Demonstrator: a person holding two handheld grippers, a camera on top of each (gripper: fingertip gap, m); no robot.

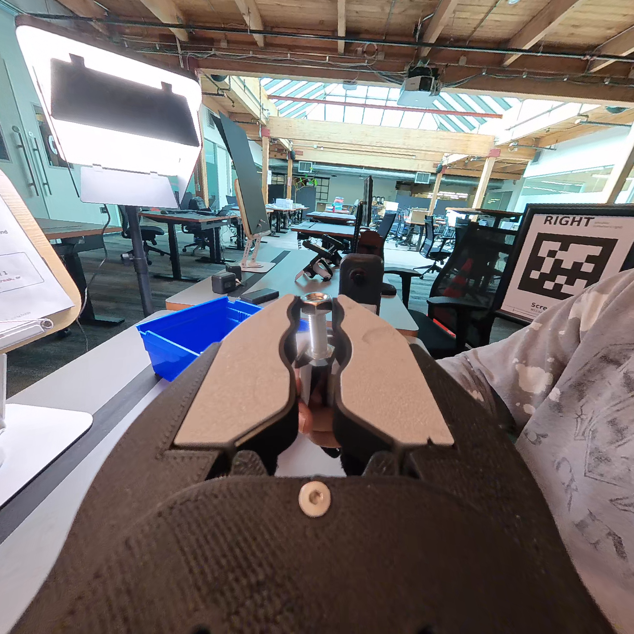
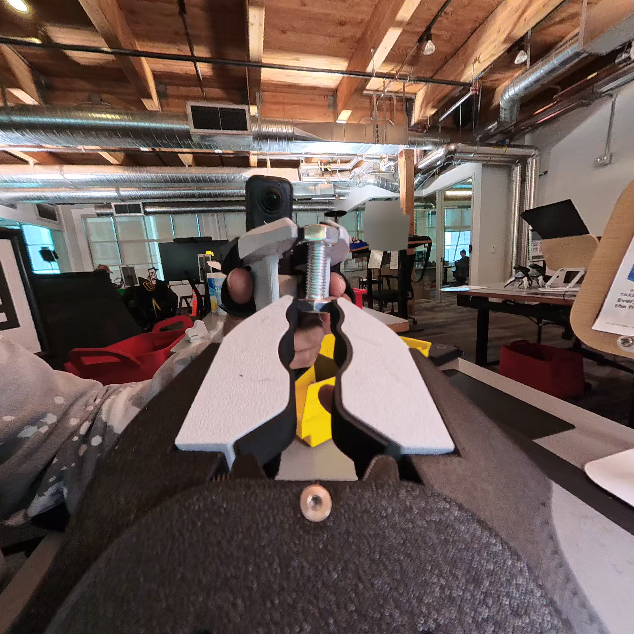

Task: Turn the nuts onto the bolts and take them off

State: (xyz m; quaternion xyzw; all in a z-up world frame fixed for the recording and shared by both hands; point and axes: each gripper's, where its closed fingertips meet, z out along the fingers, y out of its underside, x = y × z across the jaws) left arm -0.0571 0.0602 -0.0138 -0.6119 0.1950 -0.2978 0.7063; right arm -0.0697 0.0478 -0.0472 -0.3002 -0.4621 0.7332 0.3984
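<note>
The bolt (image 2: 317, 267) is held in the air between the two claws, clear of the counter (image 1: 68, 377). Its long axis runs in line with the fingers of both claws.

Left claw (image 1: 316, 303): clamped on the hexagonal head of the bolt at the fingertips. In the left wrist view the threaded shank points back toward the camera, down the gap between the fingers.

Right claw (image 2: 315, 305): closed on the nut (image 2: 314, 306) at the fingertips. The nut sits at the free end of the shank, so nearly the full thread lies between nut and head. Whether the nut has engaged the first threads cannot be determined.

The two claws face each other tip to tip, and the coming move is judged to be rotation of one claw about the shared axis. Any tilt between the two axes risks cross-threading.

Surroundings: a blue bin (image 1: 192, 332) stands on the counter beyond the left claw; a yellow bin (image 2: 319, 404) lies below the right claw. Neither obstructs the turn.
</note>
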